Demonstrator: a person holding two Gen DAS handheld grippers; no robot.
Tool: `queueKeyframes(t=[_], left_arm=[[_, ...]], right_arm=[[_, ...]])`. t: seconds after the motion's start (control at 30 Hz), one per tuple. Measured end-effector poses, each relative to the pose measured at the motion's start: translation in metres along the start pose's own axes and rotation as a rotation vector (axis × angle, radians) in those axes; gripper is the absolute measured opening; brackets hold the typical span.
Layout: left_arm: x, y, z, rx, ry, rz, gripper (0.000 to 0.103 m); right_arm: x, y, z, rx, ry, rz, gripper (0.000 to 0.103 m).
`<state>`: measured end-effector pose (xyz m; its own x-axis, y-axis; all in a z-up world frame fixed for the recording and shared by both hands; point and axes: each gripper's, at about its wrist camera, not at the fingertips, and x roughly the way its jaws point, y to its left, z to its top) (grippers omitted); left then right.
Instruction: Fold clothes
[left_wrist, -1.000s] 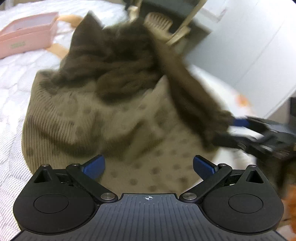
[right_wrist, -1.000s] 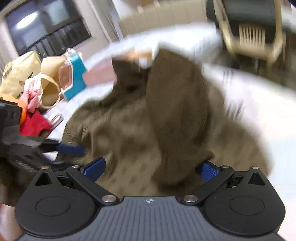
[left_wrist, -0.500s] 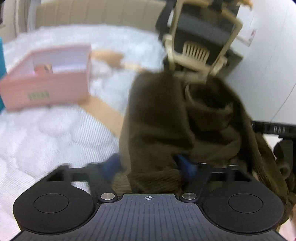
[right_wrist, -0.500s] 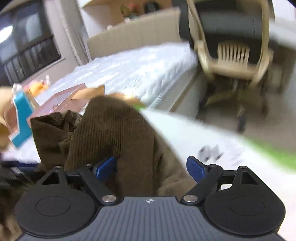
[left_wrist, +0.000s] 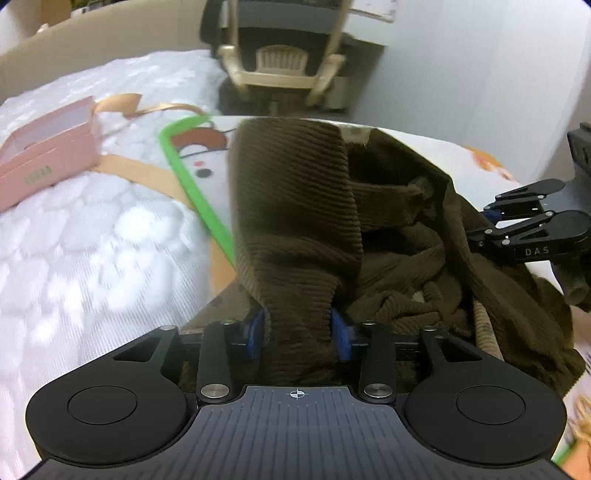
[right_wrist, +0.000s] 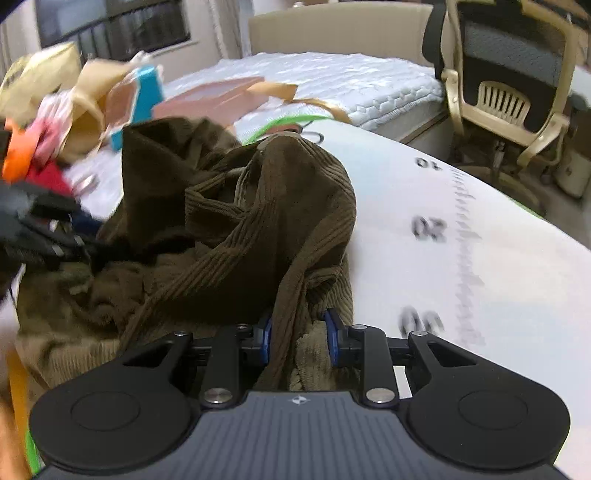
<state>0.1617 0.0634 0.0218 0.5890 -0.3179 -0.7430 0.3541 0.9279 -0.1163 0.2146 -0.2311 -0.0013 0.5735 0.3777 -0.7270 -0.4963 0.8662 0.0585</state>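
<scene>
Gripping bunched folds of the brown ribbed garment (left_wrist: 295, 206), left gripper (left_wrist: 297, 328) and right gripper (right_wrist: 298, 334) seem mid-gather; next, spreading it flat ahead looks needed.

Bed (left_wrist: 92, 236): mat (right_wrist: 424, 221), apparently box (left_wrist: 48, 162).

Even, dim indoor light is seen; motion blur smears the surroundings, and straight lines are bent at fisheye edges.
</scene>
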Motion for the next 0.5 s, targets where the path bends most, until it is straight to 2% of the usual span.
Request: queueKeyframes(t=[0.03, 0.07, 0.1, 0.13, 0.2, 0.23, 0.33, 0.4, 0.43, 0.47, 0.5], left_arm=[[-0.011, -0.007, -0.005, 0.015, -0.024, 0.014, 0.057], [-0.023, -0.014, -0.011, 0.030, -0.048, 0.029, 0.060], [-0.033, -0.017, -0.013, 0.034, -0.087, 0.048, 0.067], [-0.044, -0.021, -0.015, 0.038, -0.126, 0.068, 0.071], [-0.062, -0.022, -0.017, 0.020, -0.229, 0.097, 0.077], [-0.073, -0.025, -0.019, 0.007, -0.281, 0.111, 0.080], [-0.094, -0.037, -0.021, -0.010, -0.394, 0.127, 0.087], [-0.095, -0.052, -0.017, 0.019, -0.412, 0.104, 0.091], [-0.093, -0.059, -0.013, 0.039, -0.413, 0.093, 0.093], [-0.098, -0.064, -0.016, 0.064, -0.406, 0.088, 0.093], [-0.092, -0.071, -0.012, 0.094, -0.395, 0.089, 0.093]], right_arm=[[-0.016, 0.002, -0.007, -0.001, -0.026, -0.019, 0.031], [-0.033, 0.004, -0.012, -0.001, -0.057, -0.036, 0.033], [-0.051, 0.007, -0.017, 0.010, -0.098, -0.044, 0.041], [-0.070, 0.010, -0.022, 0.026, -0.139, -0.034, 0.054], [-0.092, 0.021, -0.030, 0.047, -0.179, 0.016, 0.073], [-0.097, 0.028, -0.037, 0.047, -0.172, 0.046, 0.079], [-0.086, 0.050, -0.058, 0.022, -0.090, 0.110, 0.081], [-0.063, 0.067, -0.074, -0.044, -0.018, 0.080, 0.079], [-0.052, 0.075, -0.081, -0.098, 0.001, 0.040, 0.061], [-0.049, 0.080, -0.084, -0.176, -0.014, -0.014, 0.053], [-0.052, 0.082, -0.083, -0.250, -0.032, -0.047, 0.029]])
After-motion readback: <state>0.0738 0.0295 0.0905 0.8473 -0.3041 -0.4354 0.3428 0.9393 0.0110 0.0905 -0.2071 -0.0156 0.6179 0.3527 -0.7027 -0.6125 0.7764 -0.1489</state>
